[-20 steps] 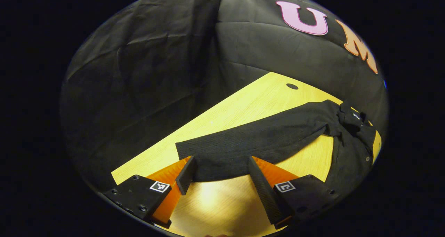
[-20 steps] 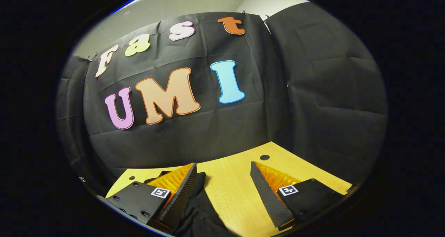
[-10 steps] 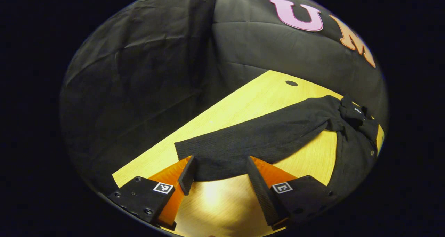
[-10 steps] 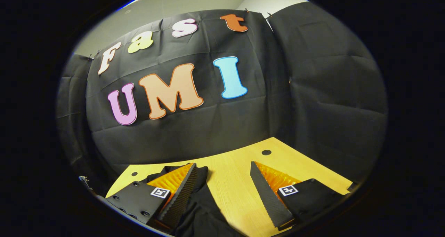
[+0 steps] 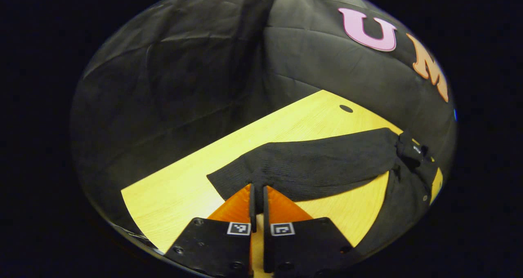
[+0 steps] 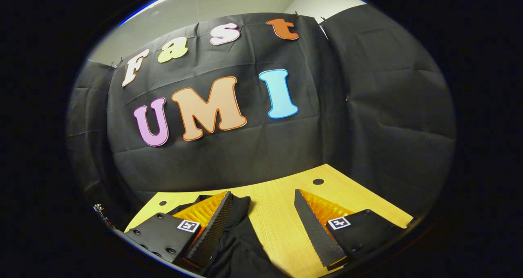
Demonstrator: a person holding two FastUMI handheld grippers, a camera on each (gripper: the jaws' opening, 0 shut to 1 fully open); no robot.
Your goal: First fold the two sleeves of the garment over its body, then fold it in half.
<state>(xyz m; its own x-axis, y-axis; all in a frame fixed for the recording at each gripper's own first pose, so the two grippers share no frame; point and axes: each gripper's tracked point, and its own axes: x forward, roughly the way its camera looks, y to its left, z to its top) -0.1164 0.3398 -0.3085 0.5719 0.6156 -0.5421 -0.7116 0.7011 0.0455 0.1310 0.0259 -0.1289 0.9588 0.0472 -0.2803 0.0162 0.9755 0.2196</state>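
No legible text, no labels — nothing readable

garment (image 5: 327,163): black cloth, matt; the sleeve lying on the tabletop has a ribbed knit look
tabletop (image 5: 175,192): pale wood with fine straight grain, smooth, faint sheen
wall (image 6: 388,118): black cloth behind the tabletop, matt, creased
right gripper (image 6: 261,229): finger faces finely ridged

bare table (image 5: 179,188) left of sleeve (image 5: 310,163), booth wall (image 5: 184,86) behind
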